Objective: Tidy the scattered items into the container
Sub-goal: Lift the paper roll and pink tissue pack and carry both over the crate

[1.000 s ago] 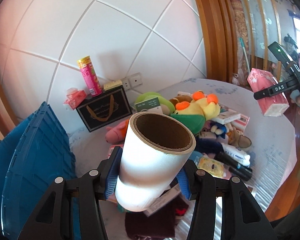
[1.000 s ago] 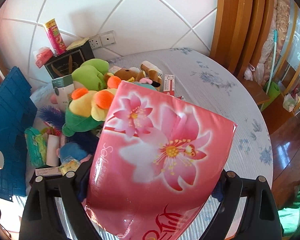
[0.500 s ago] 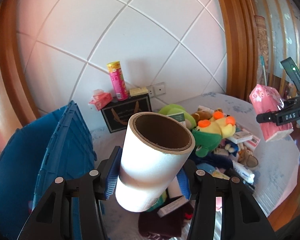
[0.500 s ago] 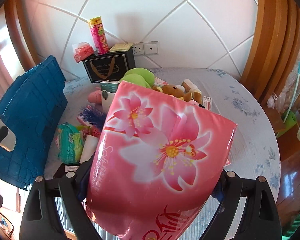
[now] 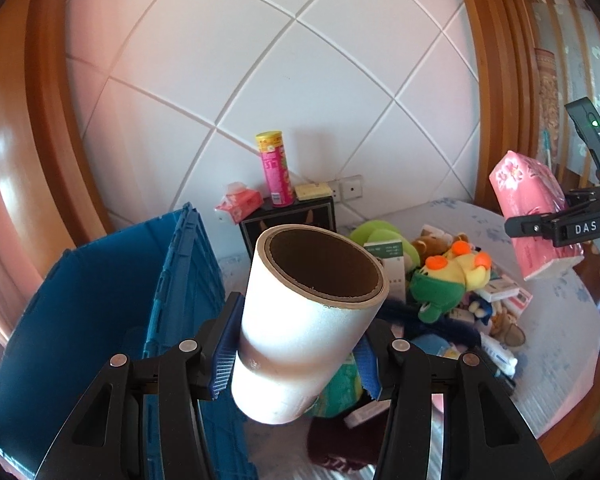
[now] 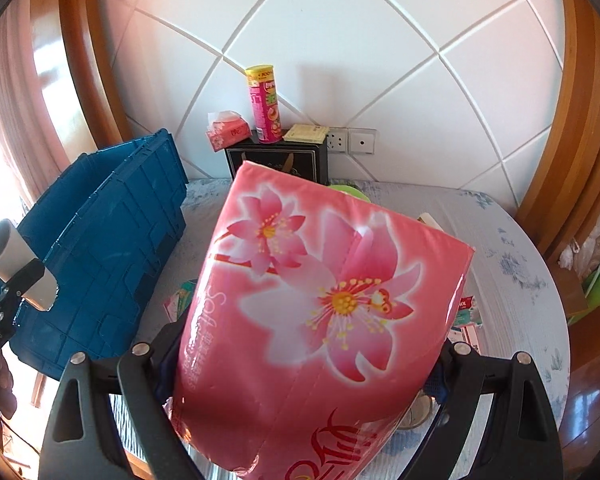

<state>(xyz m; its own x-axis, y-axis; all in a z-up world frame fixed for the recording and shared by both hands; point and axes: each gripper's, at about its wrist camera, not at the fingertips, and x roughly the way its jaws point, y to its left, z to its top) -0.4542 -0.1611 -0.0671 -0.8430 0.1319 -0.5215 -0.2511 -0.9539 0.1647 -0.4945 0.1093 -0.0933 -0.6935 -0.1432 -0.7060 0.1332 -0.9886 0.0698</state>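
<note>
Gripping a white roll (image 5: 300, 332) with a brown cardboard core, the left gripper (image 5: 300, 354) is holding it tilted up in the air, its blue-padded jaws pressing on either side of the roll's lower half. Just to the left of the roll, the blue crate (image 5: 100, 320) is standing open on the table with its ribbed wall facing the pile of clutter. The right gripper (image 6: 304, 368) is pinching a pink tissue pack (image 6: 320, 312) printed with large pink flowers, jaws spread wide around the pack's sides, and is carrying it well above the pale floral tablecloth (image 6: 512, 264). In the left wrist view the same pack is showing at the far right, raised above the table's edge and well apart from the crate. Between the two grippers a heap of things is lying on the table: a yellow and green plush toy (image 5: 448, 280) with orange eyes, a brown plush bear (image 5: 432, 244), a green-and-white carton (image 5: 392, 268), and several small boxes around them. Against the tiled wall a black box (image 6: 278, 160) is bearing a pink snack can (image 6: 265, 106) standing upright, a small pink tissue packet (image 6: 226, 134) and a flat yellowish packet (image 6: 306, 134), beside two wall sockets (image 6: 350, 142).
</note>
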